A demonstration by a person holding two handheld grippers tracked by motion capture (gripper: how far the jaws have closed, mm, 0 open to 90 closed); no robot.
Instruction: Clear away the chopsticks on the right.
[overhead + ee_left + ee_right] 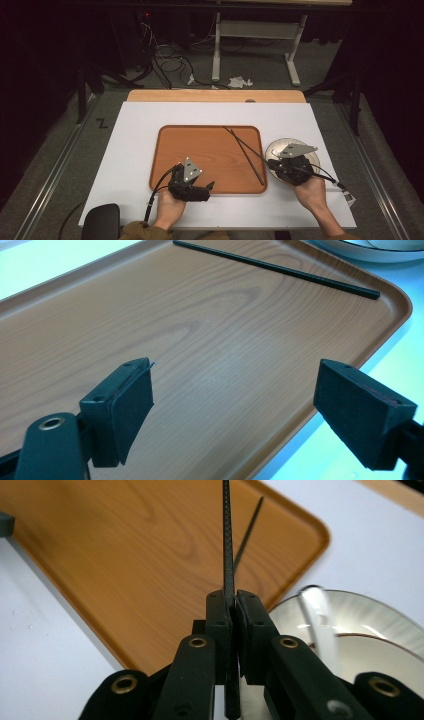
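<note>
Chopstick (228,540) lengthwise between right gripper (233,600) fingers

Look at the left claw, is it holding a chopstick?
No, the left claw is wide open over the wooden tray with nothing between its pads, and a chopstick lies farther off.

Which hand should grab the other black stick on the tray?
Probably left. The left gripper is open over the tray, while the right gripper already pinches one chopstick. The other chopstick lies free.

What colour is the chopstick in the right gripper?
Black. The chopstick clamped in the right gripper shows best in the right gripper view.
</note>
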